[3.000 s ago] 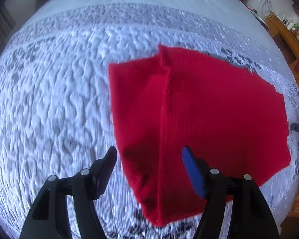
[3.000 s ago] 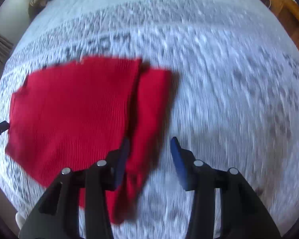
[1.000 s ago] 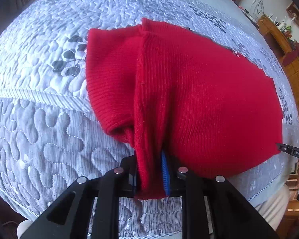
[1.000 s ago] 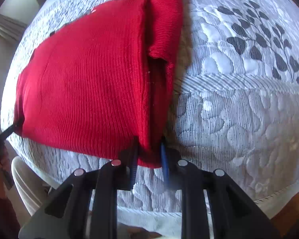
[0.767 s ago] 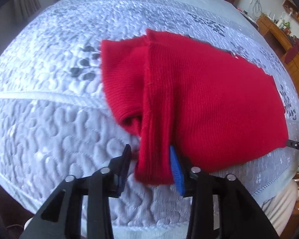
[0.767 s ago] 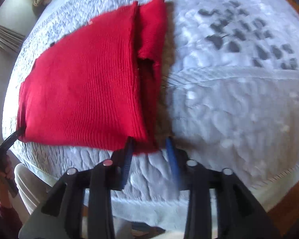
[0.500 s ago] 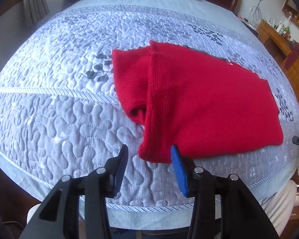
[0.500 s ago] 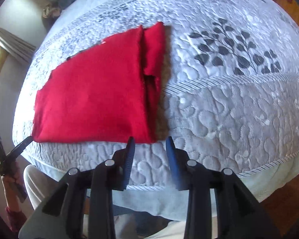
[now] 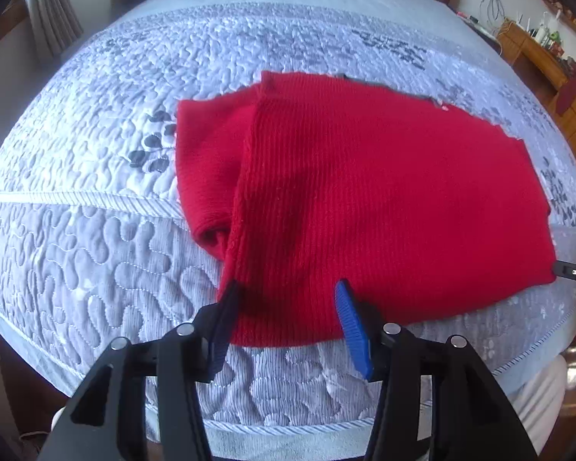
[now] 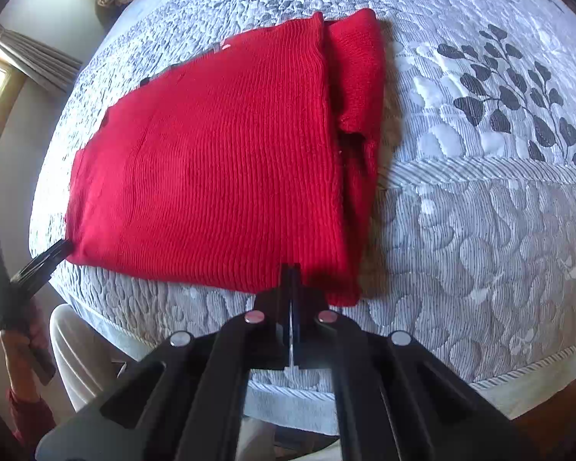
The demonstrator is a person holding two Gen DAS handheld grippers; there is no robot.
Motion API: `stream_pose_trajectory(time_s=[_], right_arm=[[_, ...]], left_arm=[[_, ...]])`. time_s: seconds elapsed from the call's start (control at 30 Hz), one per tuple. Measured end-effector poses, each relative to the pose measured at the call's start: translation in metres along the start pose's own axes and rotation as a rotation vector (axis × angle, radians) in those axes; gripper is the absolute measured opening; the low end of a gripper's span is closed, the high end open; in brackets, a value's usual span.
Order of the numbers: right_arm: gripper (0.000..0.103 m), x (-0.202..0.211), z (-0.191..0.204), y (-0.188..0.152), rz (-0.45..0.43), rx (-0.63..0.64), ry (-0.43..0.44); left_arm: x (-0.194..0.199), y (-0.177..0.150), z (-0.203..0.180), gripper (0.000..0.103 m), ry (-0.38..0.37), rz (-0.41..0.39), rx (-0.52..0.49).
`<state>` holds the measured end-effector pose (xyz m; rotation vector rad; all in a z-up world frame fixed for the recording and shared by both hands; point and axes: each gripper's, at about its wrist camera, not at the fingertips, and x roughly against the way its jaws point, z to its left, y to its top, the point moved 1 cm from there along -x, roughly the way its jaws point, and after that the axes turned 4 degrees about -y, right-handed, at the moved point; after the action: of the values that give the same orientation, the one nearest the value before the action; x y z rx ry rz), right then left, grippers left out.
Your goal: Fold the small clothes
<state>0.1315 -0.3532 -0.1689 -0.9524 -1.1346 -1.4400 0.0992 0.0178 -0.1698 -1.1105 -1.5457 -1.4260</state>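
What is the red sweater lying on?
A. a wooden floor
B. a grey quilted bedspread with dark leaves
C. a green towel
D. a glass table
B: the red sweater lies flat on the grey quilted bedspread, which has dark leaf prints stitched into it.

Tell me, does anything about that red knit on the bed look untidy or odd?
Slightly. The red sweater lies folded flat on the quilted bedspread, but a sleeve sticks out along one side, its cuff end rolled and bunched instead of tucked in. No tears or stains show.
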Motion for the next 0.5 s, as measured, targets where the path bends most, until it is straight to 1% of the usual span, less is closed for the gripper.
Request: stream_pose_trajectory(time_s=[0.07, 0.13, 0.17, 0.23, 0.27, 0.33, 0.4, 0.43, 0.47, 0.5], right_arm=[[0.000, 0.008, -0.005, -0.001, -0.013, -0.002, -0.012], [0.000, 0.016, -0.013, -0.002, -0.027, -0.007, -0.019], [0.004, 0.019, -0.016, -0.003, -0.030, -0.008, -0.017], [0.028, 0.024, -0.021, -0.001, -0.045, -0.019, 0.003], [0.031, 0.025, -0.021, 0.002, -0.051, -0.019, 0.016], [0.031, 0.024, -0.018, 0.008, -0.046, -0.007, 0.035], [0.031, 0.018, -0.014, 0.014, -0.032, 0.016, 0.025], [0.033, 0.014, -0.012, 0.016, -0.027, 0.024, 0.019], [0.036, 0.010, -0.012, 0.019, -0.024, 0.025, 0.013], [0.042, 0.007, -0.012, 0.019, -0.023, 0.023, 0.010]], left_arm=[[-0.008, 0.000, 0.002, 0.053, -0.003, 0.016, 0.004], [-0.012, -0.002, 0.004, 0.054, -0.005, 0.016, -0.006], [-0.011, -0.003, 0.004, 0.054, -0.005, 0.014, -0.015], [-0.008, -0.002, 0.004, 0.054, -0.012, 0.009, -0.011], [-0.004, -0.001, 0.003, 0.055, -0.019, 0.006, -0.004], [0.002, 0.003, 0.001, 0.057, -0.032, -0.004, 0.001], [0.008, 0.009, -0.004, 0.065, -0.039, -0.027, -0.003], [0.010, 0.012, -0.006, 0.068, -0.043, -0.034, -0.008], [0.010, 0.015, -0.008, 0.068, -0.041, -0.037, -0.015], [0.009, 0.018, -0.009, 0.068, -0.038, -0.037, -0.019]])
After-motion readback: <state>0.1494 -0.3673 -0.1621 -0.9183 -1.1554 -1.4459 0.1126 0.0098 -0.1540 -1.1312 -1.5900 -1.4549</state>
